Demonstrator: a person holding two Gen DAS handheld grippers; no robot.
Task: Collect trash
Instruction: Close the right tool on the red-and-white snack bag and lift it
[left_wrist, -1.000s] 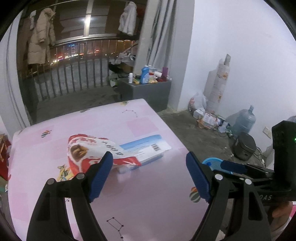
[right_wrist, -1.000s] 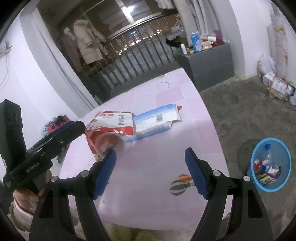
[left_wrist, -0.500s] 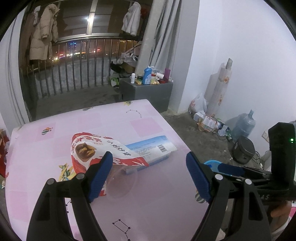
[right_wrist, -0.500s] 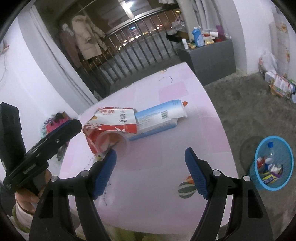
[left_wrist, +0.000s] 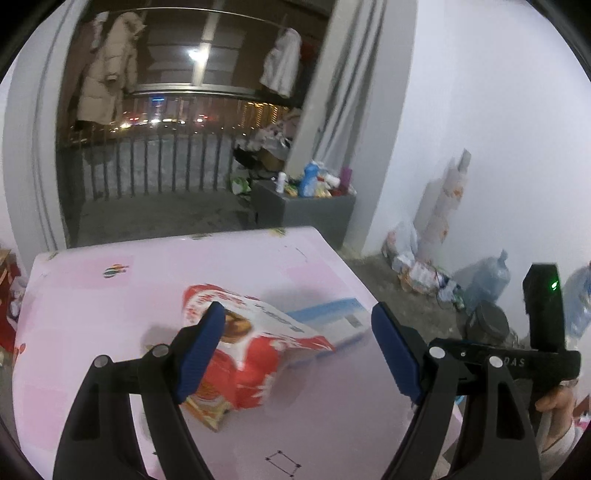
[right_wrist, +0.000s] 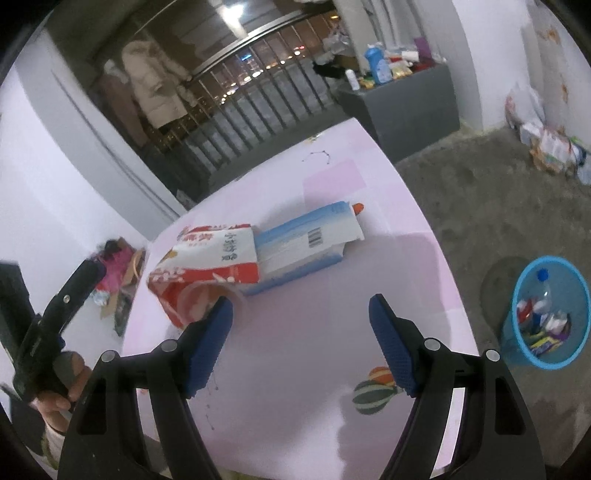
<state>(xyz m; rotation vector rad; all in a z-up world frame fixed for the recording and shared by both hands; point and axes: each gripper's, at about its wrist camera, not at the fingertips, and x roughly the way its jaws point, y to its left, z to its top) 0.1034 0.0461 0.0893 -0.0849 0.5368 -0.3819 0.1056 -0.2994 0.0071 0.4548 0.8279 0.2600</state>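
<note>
On the pink surface (right_wrist: 325, 332), the left gripper (left_wrist: 295, 354) hangs with fingers spread around a red-and-white snack bag (right_wrist: 210, 258). A blue-and-white carton (right_wrist: 306, 243) touches the bag, toward the right edge. The right gripper (right_wrist: 301, 343) hovers spread, empty. A blue basket (right_wrist: 517, 317) sits on the floor.

Your left gripper (left_wrist: 297, 352) hung wide open over the pink table (left_wrist: 92, 306), the red snack bag (left_wrist: 255, 354) between its fingers, a blue-white box (left_wrist: 332, 317) just beyond.

Dim cool indoor light, ceiling lamp glare beyond the railing, motion blur, strong fisheye bending, dark vignetted corners
</note>
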